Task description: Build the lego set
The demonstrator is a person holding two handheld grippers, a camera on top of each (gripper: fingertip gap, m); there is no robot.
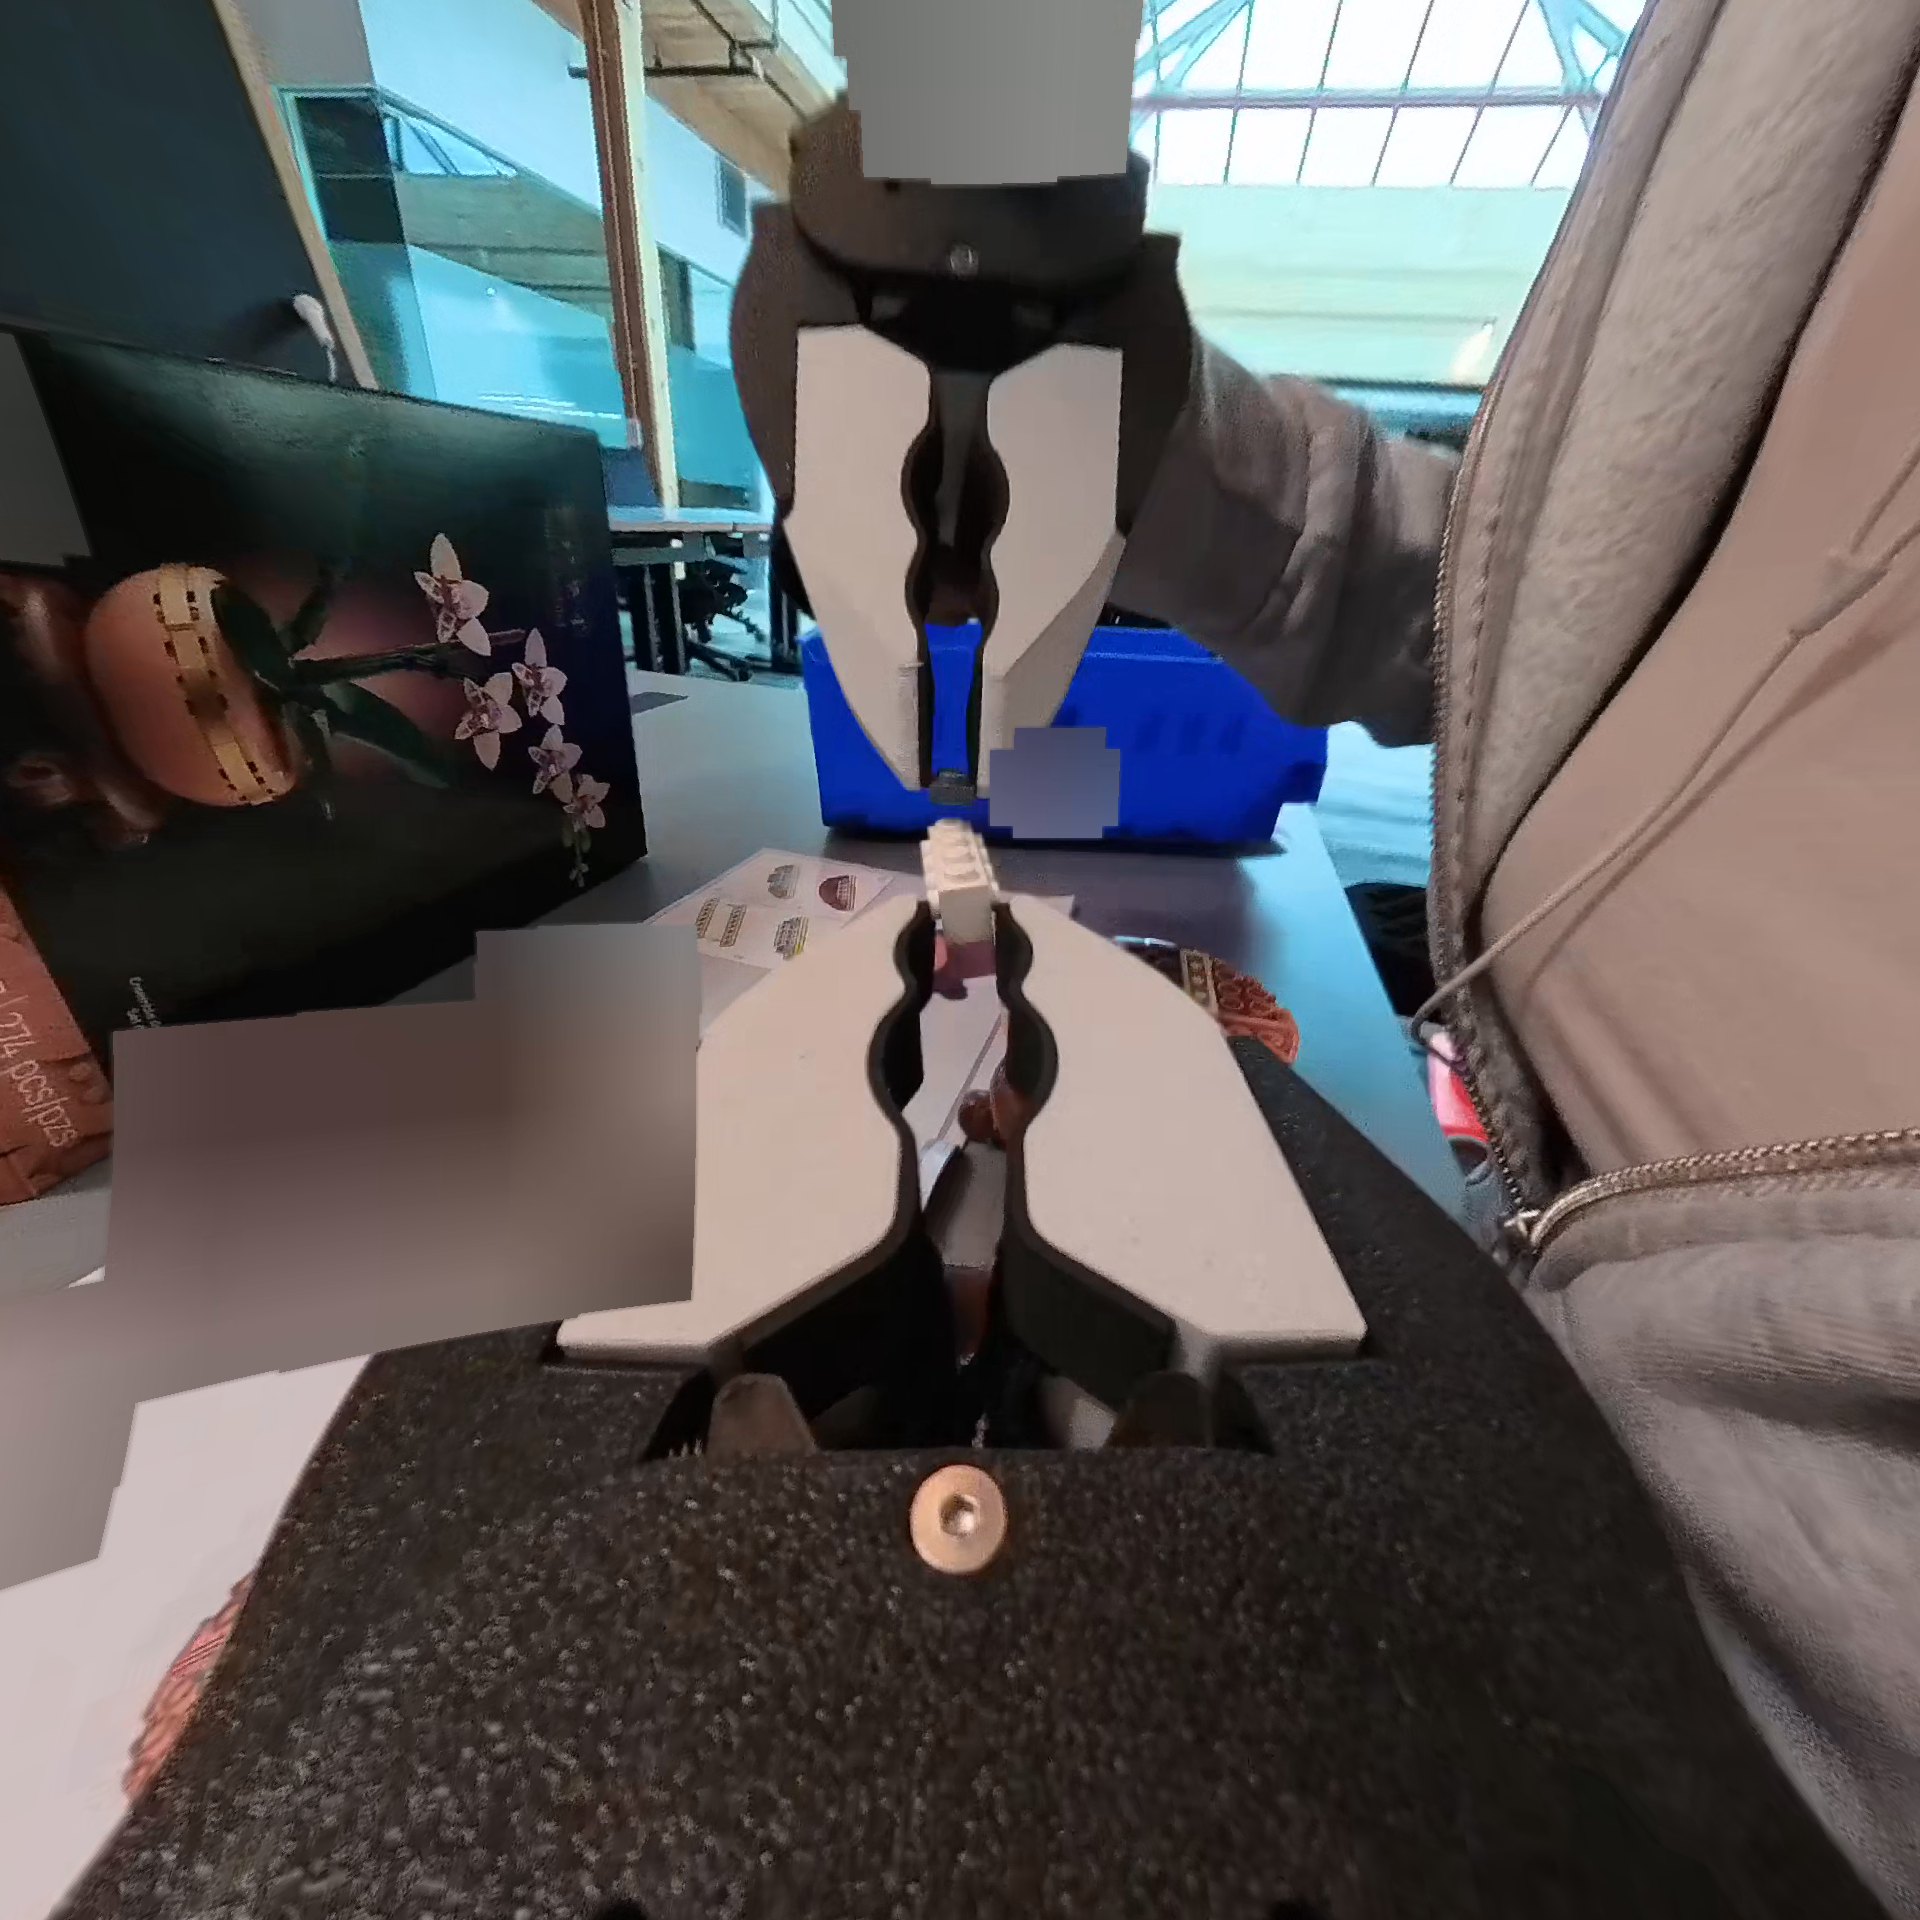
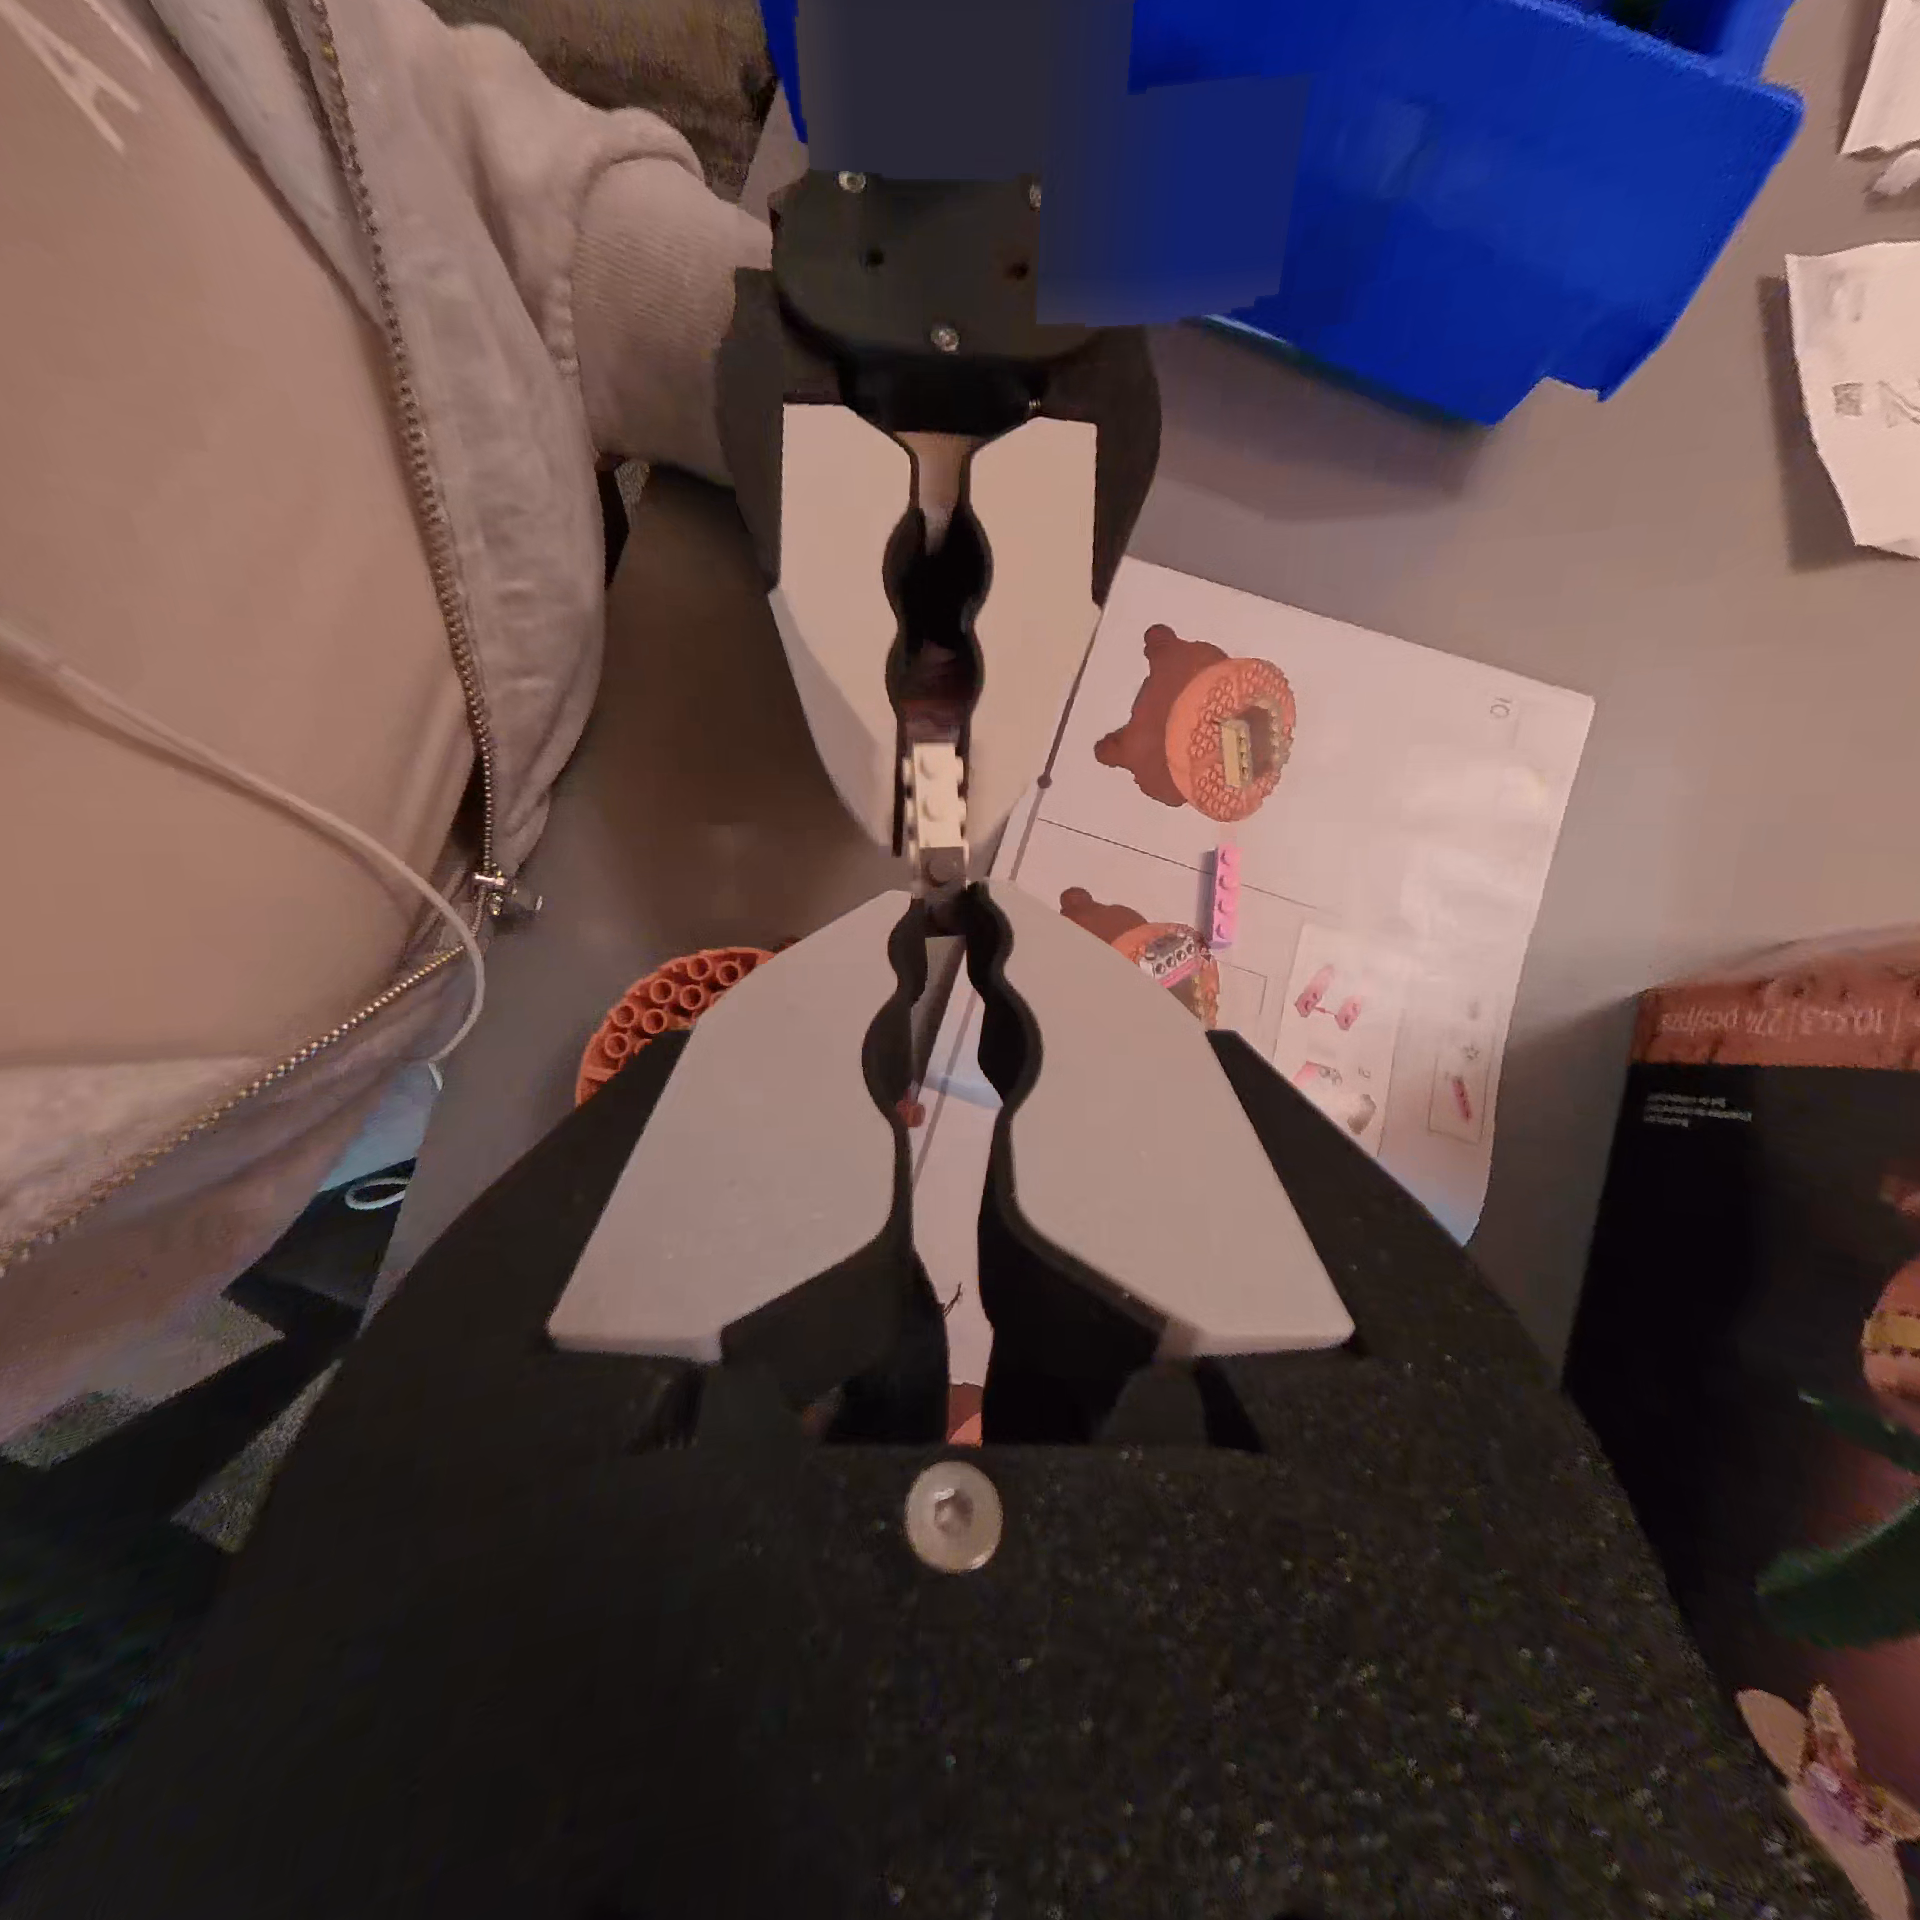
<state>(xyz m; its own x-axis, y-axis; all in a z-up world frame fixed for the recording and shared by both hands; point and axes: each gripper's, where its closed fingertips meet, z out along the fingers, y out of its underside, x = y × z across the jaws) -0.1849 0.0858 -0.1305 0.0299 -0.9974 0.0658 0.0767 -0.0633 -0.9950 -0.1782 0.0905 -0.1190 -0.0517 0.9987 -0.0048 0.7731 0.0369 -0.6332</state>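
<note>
My left gripper (image 1: 961,916) is shut on a white studded brick (image 1: 961,878) and holds it in the air above the table. My right gripper (image 2: 940,902) is shut on a small dark grey piece (image 2: 943,869). The two grippers face each other tip to tip. In the right wrist view the grey piece meets the end of the white brick (image 2: 935,795), held by the left gripper (image 2: 933,831). In the left wrist view the right gripper (image 1: 951,774) comes in from above with the grey piece (image 1: 951,787) just over the brick.
An instruction sheet (image 2: 1351,790) lies on the grey table with a pink brick (image 2: 1226,894) on it. A round orange-brown studded plate (image 2: 665,1008) sits near a person's grey hoodie (image 2: 260,520). A blue bin (image 2: 1455,208) stands behind; the dark set box (image 1: 312,675) stands left. The grippers are tip to tip, or close to it. The round orange-brown studded plate (image 2: 665,1008) is about 9 cm from my left fingertips.
</note>
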